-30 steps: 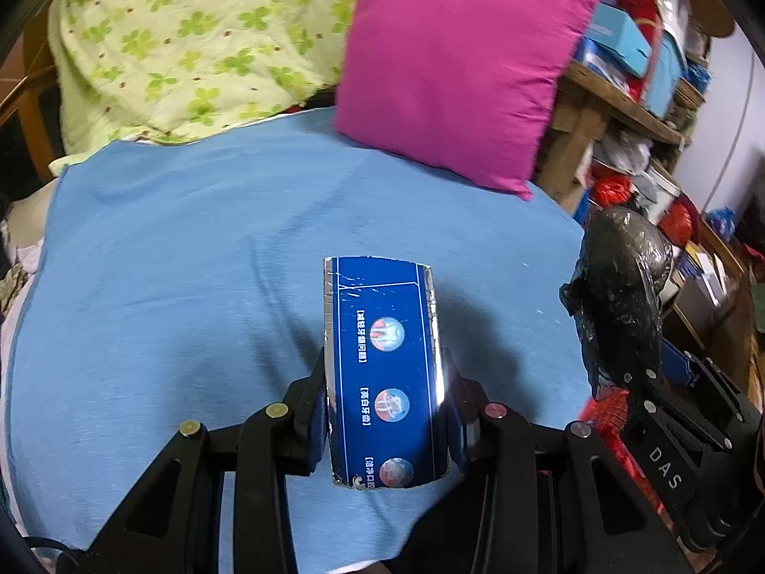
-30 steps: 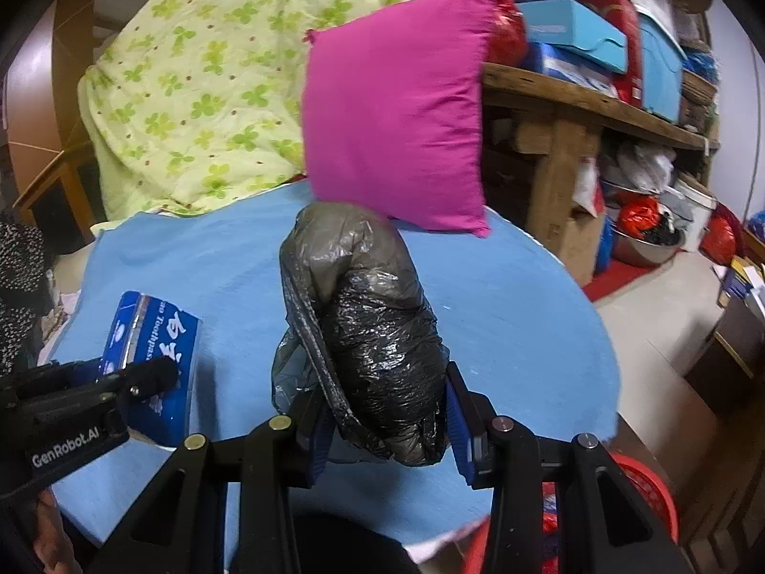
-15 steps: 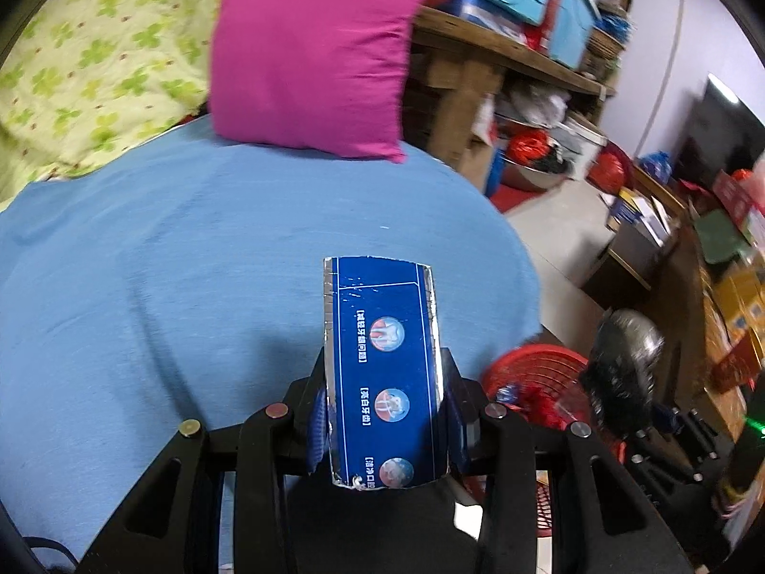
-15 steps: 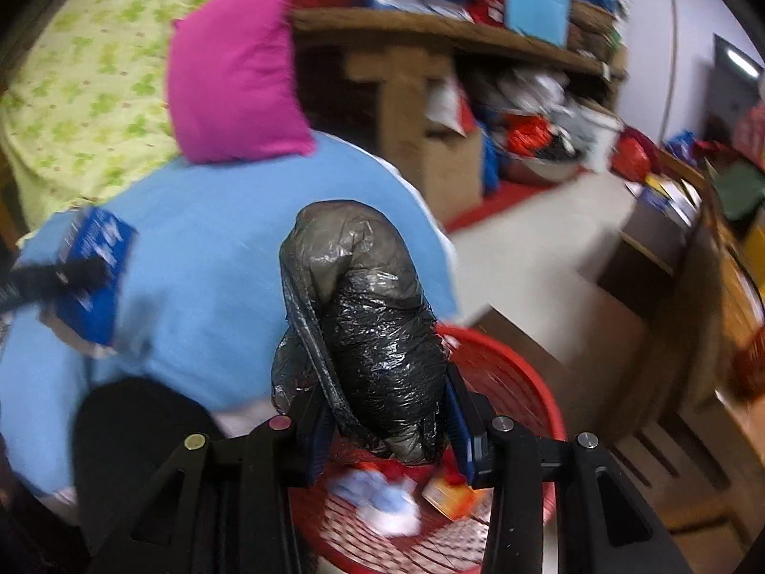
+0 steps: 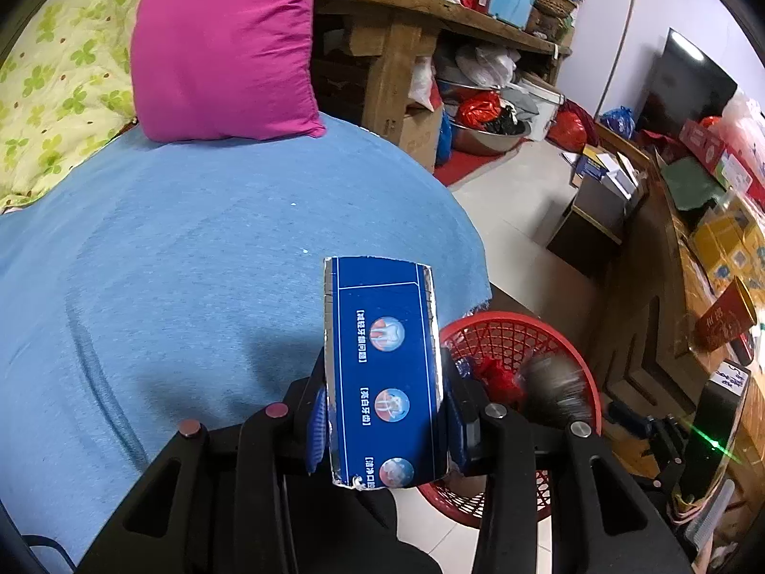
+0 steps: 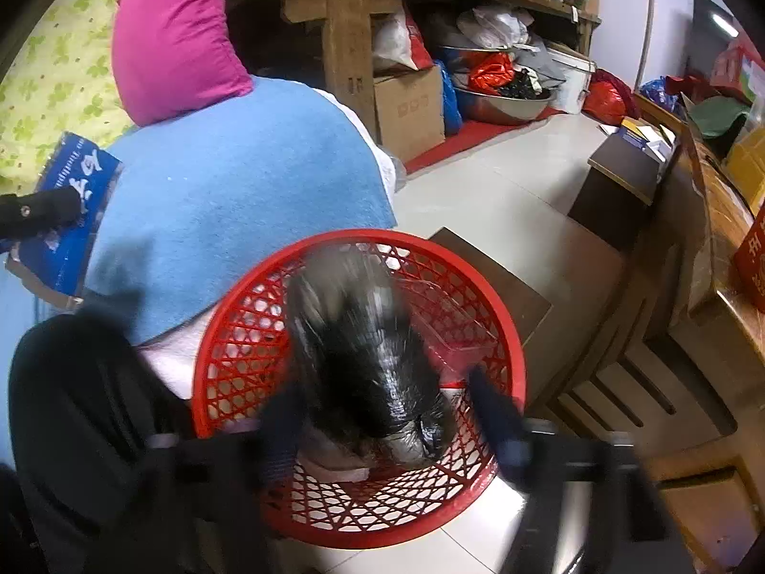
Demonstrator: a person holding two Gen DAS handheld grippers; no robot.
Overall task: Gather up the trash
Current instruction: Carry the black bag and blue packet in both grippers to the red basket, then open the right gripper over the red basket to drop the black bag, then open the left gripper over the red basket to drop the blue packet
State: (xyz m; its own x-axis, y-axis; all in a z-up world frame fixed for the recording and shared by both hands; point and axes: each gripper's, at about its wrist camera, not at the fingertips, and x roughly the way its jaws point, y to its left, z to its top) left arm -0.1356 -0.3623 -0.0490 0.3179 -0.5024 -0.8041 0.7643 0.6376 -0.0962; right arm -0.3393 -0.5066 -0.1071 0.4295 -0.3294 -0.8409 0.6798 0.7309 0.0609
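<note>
My left gripper (image 5: pixel 382 411) is shut on a blue toothpaste box (image 5: pixel 382 363) and holds it above the edge of the blue bed cover (image 5: pixel 191 248), beside a red mesh basket (image 5: pixel 516 330) on the floor. The box also shows in the right wrist view (image 6: pixel 67 210). My right gripper (image 6: pixel 387 421) is open over the red basket (image 6: pixel 363 521), blurred by motion. A crumpled black plastic bag (image 6: pixel 358 349) is between its spread fingers, dropping into the basket. The bag shows as a blur in the left wrist view (image 5: pixel 554 387).
A magenta pillow (image 5: pixel 220 48) and a green flowered quilt (image 5: pixel 52 71) lie at the back of the bed. A wooden shelf (image 5: pixel 406 24) with boxes and bags stands behind. A dark stool (image 6: pixel 617 186) and a wooden cabinet (image 6: pixel 693 315) are at the right.
Both grippers swung right from the bed toward the basket. My right gripper has opened and let go of the black bag, which now falls into the basket.
</note>
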